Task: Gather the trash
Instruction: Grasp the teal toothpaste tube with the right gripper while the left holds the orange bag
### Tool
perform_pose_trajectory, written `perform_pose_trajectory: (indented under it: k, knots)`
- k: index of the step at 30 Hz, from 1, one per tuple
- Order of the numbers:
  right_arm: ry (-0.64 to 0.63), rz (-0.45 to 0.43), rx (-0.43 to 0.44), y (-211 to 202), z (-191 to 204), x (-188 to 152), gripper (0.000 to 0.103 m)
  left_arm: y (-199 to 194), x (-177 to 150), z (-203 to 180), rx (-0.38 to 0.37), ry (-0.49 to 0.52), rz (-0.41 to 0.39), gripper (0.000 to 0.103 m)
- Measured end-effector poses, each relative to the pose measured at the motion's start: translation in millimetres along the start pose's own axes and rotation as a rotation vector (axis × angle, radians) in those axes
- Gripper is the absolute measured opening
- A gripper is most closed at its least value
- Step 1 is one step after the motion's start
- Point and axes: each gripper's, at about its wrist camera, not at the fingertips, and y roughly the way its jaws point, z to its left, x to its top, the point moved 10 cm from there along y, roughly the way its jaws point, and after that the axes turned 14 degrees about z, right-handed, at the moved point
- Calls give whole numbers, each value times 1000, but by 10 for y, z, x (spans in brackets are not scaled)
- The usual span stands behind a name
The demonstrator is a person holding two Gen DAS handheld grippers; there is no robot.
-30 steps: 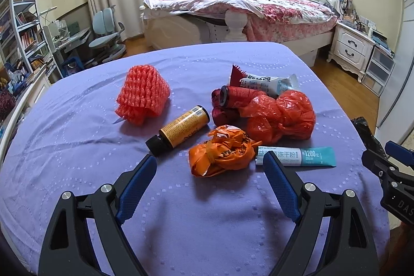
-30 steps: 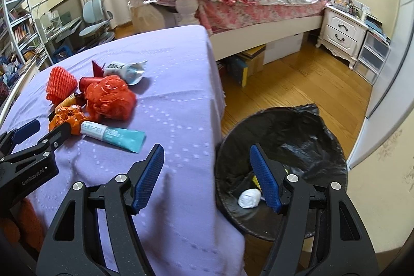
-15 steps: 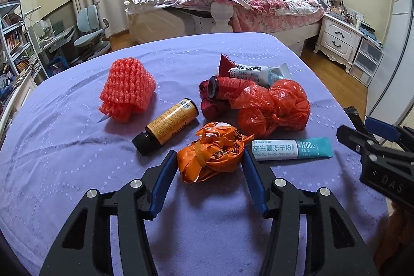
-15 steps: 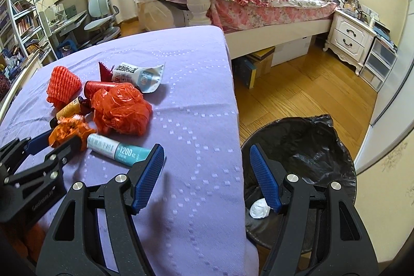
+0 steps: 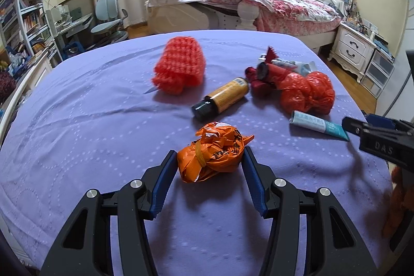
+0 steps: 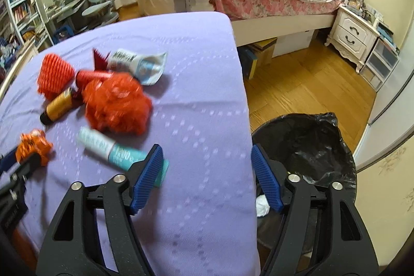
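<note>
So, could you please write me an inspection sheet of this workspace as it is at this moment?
Surface: table under a purple cloth, lightly wrinkled.
Job's things: orange bag, red bag, teal tube, amber bottle, red foam net, white wrapper; bin with black liner on the floor beside the table, a white wad inside.
Clutter: nothing seen.
Grippers: left gripper shut on the orange bag; right gripper empty over the table edge, jaws opening.
Cables: nothing seen.
Surroundings: bed, nightstand, desk chair, bookshelf.
</note>
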Motion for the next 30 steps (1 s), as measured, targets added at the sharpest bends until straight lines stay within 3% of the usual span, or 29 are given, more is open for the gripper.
perform_pose_trajectory:
  k: [11, 22, 30]
  knots:
    - [-96, 1, 11, -122, 358, -326, 77, -75, -85, 185, 11, -48, -8, 53]
    - [-33, -34, -54, -47, 159, 79, 77, -117, -140, 450, 38, -96, -20, 53]
    - [-64, 17, -25, -39, 260, -164, 77, -97, -194, 569, 34, -121, -9, 53]
